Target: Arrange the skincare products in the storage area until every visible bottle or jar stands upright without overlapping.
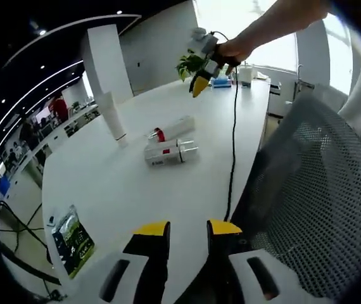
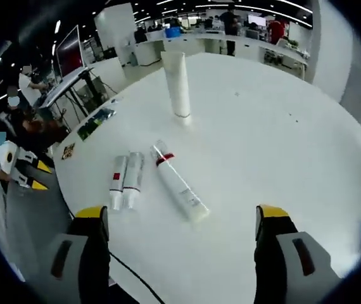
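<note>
In the right gripper view, the right gripper (image 2: 183,231) is held wide open and empty. Just ahead of it, at frame centre, lies a long white plastic tube with a red band (image 2: 178,183) — its long axis running upper left to lower right. Two shorter white tubes (image 2: 124,180) lie touching, left of it; a tall white tube (image 2: 178,84) stands upright above. The left gripper (image 1: 187,230) — narrowly open, empty — is seen well apart from them.

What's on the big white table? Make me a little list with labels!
table: white and rounded
standing tube: one white tube upright on its cap
lying tubes: a pair side by side, one long tube with a red band beside them
left gripper: open, low over the table edge
right gripper: open wide above the tubes
extra: a green packet near the edge
</note>
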